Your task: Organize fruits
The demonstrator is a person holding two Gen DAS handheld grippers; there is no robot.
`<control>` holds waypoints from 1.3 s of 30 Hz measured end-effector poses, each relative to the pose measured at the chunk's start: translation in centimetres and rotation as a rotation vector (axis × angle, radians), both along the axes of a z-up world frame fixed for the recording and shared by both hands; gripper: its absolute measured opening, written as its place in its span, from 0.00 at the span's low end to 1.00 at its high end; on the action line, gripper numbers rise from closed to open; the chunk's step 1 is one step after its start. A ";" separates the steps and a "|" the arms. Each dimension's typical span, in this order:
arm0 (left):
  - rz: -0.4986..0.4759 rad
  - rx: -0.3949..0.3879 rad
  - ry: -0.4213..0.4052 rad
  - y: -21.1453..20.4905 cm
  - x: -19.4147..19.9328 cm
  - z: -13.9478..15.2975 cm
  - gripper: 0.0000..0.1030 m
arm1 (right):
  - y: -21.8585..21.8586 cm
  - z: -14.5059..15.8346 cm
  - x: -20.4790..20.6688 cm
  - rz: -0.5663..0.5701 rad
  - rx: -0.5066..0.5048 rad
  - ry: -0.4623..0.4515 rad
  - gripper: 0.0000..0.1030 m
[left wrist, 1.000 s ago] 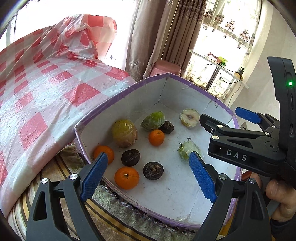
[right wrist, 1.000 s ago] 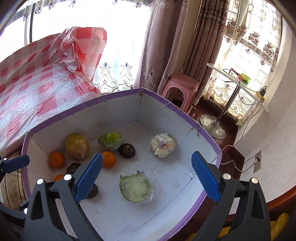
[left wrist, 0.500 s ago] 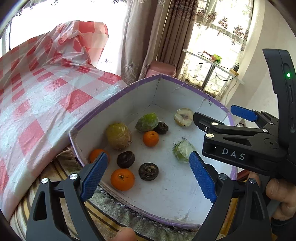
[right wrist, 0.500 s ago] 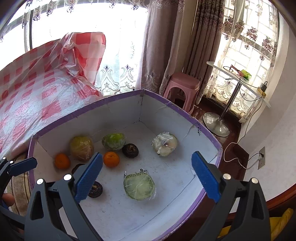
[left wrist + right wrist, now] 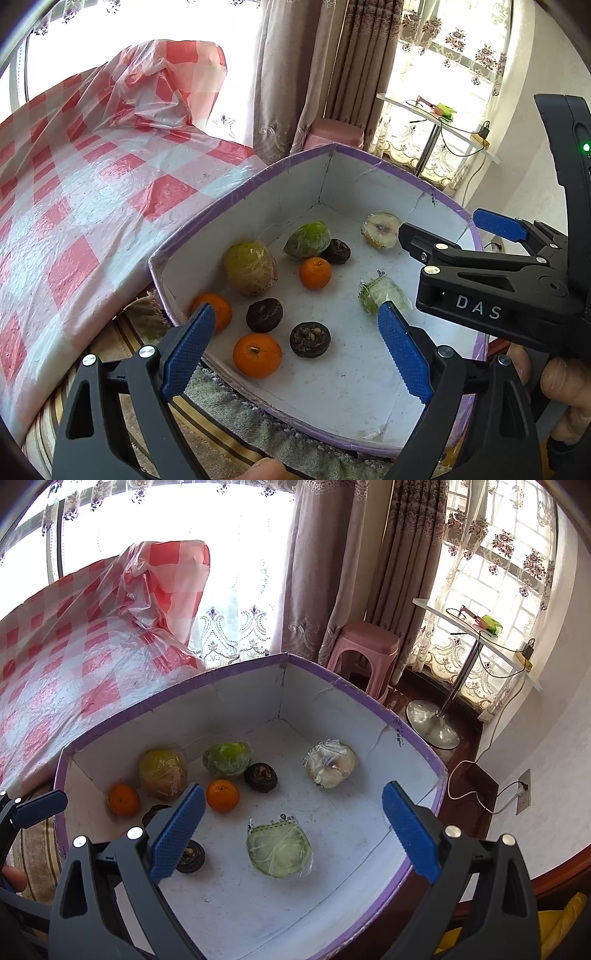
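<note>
A white box with a purple rim [image 5: 258,177] [image 5: 417,746] holds loose fruit. Three oranges [image 5: 257,355] [image 5: 222,794], three dark round fruits [image 5: 310,339] [image 5: 260,777], a yellow-green wrapped fruit [image 5: 251,267] [image 5: 162,773], a green wrapped fruit [image 5: 308,240] [image 5: 227,758], a pale wrapped fruit [image 5: 380,229] [image 5: 330,764] and a wrapped cut green half [image 5: 382,295] [image 5: 279,851] lie on its floor. My left gripper [image 5: 293,350] is open and empty above the box's near side. My right gripper [image 5: 293,830] is open and empty above the cut green half; it also shows in the left wrist view [image 5: 458,232].
A red-and-white checked plastic cloth [image 5: 74,177] covers the surface left of the box. A striped towel [image 5: 236,417] lies under the box's near edge. A pink stool [image 5: 365,646], curtains and a small stand table [image 5: 476,635] stand beyond it.
Both grippers have drawn back and up from the box a little, so the fruit sits lower and smaller in both views. The fruit has not moved. Both grippers stay open.
</note>
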State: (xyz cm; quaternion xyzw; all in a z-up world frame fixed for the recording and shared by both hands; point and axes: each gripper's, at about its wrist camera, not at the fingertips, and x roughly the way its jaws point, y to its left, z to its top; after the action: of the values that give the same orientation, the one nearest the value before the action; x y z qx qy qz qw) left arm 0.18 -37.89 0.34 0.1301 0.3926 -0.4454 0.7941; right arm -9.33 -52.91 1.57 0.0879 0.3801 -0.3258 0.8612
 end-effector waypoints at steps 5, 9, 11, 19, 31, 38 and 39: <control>0.000 0.000 0.001 0.0 0.0 0.0 0.84 | 0.0 -0.1 0.0 -0.002 0.000 -0.001 0.94; -0.001 0.000 0.000 0.0 0.0 0.0 0.84 | -0.2 -0.2 0.0 -0.001 0.002 0.000 0.94; 0.000 0.000 0.000 0.0 0.0 0.0 0.84 | -0.3 -0.2 0.0 -0.001 0.004 0.000 0.94; -0.003 0.004 0.006 -0.1 0.1 -0.2 0.84 | -0.3 -0.4 -0.1 -0.002 0.005 0.003 0.94; -0.041 0.021 0.030 -0.8 0.1 -0.7 0.84 | -0.5 -0.7 -0.3 -0.008 0.008 0.007 0.94; -0.061 0.052 0.015 -1.4 -0.4 -0.7 0.84 | -0.7 -0.8 -0.2 -0.011 0.009 0.009 0.94; -0.060 0.051 0.010 -1.4 -0.5 -0.6 0.84 | -0.7 -0.7 -0.2 -0.010 0.008 0.007 0.94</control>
State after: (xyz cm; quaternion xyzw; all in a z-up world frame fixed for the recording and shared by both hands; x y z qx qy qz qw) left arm -0.27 -39.27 -0.21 0.1597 0.4037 -0.4596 0.7748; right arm -9.56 -53.59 0.86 0.0921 0.3841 -0.3286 0.8579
